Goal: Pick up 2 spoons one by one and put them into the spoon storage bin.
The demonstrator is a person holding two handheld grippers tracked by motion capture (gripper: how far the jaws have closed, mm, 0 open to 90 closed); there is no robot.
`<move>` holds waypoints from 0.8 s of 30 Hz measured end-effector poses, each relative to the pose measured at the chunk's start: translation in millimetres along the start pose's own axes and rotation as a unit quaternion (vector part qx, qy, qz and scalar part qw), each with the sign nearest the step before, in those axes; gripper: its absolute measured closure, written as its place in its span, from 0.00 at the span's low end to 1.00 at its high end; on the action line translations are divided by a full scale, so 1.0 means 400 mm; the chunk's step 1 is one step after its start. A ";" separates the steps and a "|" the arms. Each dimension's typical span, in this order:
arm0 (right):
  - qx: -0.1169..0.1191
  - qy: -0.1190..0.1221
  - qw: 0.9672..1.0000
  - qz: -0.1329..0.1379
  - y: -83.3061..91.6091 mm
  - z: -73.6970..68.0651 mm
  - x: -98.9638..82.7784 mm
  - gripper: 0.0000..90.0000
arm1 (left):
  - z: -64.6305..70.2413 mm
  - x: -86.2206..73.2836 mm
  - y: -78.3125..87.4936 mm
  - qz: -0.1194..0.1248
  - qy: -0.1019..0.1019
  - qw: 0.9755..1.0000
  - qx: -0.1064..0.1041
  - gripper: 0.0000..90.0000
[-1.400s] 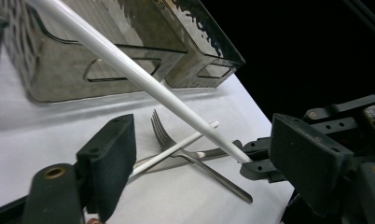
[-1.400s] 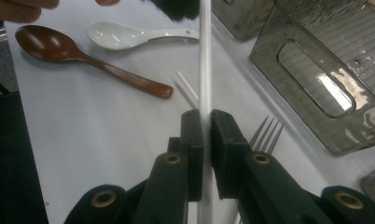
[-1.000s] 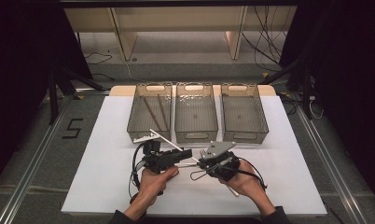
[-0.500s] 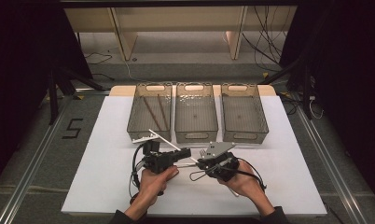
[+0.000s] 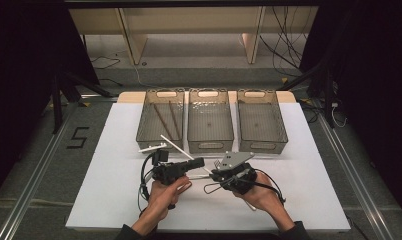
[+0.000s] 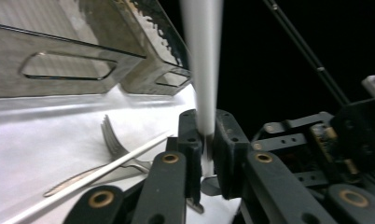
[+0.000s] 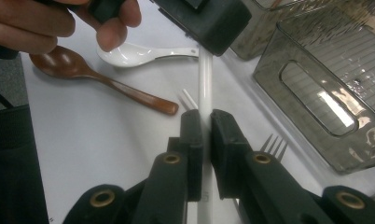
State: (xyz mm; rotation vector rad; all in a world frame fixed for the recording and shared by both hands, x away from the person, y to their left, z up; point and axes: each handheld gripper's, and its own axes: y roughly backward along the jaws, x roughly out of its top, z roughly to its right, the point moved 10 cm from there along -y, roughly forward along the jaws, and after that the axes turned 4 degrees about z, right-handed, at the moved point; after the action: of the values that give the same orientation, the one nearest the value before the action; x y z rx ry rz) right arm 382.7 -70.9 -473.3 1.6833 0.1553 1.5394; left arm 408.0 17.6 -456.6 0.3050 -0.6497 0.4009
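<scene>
A long white chopstick (image 5: 176, 146) slants over the white table, held at its near end by both grippers. In the left gripper view the chopstick (image 6: 202, 56) rises from between the black jaws of my left gripper (image 6: 205, 135), which have just been closing and now pinch it. My right gripper (image 7: 205, 126) is also shut on the chopstick (image 7: 205, 79), a short way behind the left one. In the high view the left gripper (image 5: 199, 162) and right gripper (image 5: 215, 175) meet tip to tip in front of the middle bin.
Three smoky clear bins (image 5: 160, 132) (image 5: 210, 135) (image 5: 261, 135) stand in a row behind the grippers; the left one holds two brown chopsticks (image 5: 164, 120). A metal fork (image 6: 113, 140), a second white chopstick (image 6: 106, 170), a wooden spoon (image 7: 97, 77) and a white spoon (image 7: 129, 53) lie near the hands.
Both hands stay in place. The left gripper's jaws have drawn together around the white chopstick.
</scene>
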 end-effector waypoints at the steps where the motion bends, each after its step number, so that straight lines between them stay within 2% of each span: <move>1: 0.000 0.000 1.000 -0.001 -0.001 0.000 -0.001 0.93 | 0.003 0.000 0.000 -0.002 -0.004 1.000 0.002 0.93; 4: 0.003 -0.002 1.000 0.002 -0.003 -0.003 0.000 0.92 | 0.010 0.001 0.003 -0.002 -0.013 1.000 0.006 0.93; 7: 0.011 -0.007 1.000 0.007 0.005 -0.001 0.003 0.85 | 0.007 0.006 0.007 -0.005 -0.029 0.999 0.019 0.93; 12: 0.015 -0.015 1.000 0.010 0.018 0.006 0.000 0.77 | -0.003 0.017 0.018 -0.008 -0.030 0.999 0.026 0.93; 14: 0.014 -0.019 1.000 0.012 0.022 0.009 -0.002 0.73 | -0.009 0.026 0.027 -0.010 -0.037 0.999 0.033 0.93; 16: 0.015 -0.021 1.000 0.014 0.024 0.010 -0.003 0.69 | -0.016 0.040 0.037 -0.005 -0.038 0.998 0.039 0.93; 17: 0.010 -0.024 1.000 0.012 0.026 0.013 -0.009 0.63 | -0.024 0.054 0.050 -0.005 -0.041 0.998 0.045 0.93; 20: 0.003 -0.032 0.999 0.007 0.027 0.022 -0.022 0.56 | -0.033 0.069 0.064 -0.005 -0.040 0.998 0.050 0.93; 24: -0.008 -0.049 0.999 -0.002 0.029 0.037 -0.047 0.47 | -0.054 0.111 0.103 0.001 -0.054 0.996 0.067 0.93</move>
State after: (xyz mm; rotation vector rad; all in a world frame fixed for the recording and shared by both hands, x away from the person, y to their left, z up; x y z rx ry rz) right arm 386.1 -96.6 -479.3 1.7407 0.0947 1.4472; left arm 432.8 74.2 -438.4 0.4567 -0.7302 0.4321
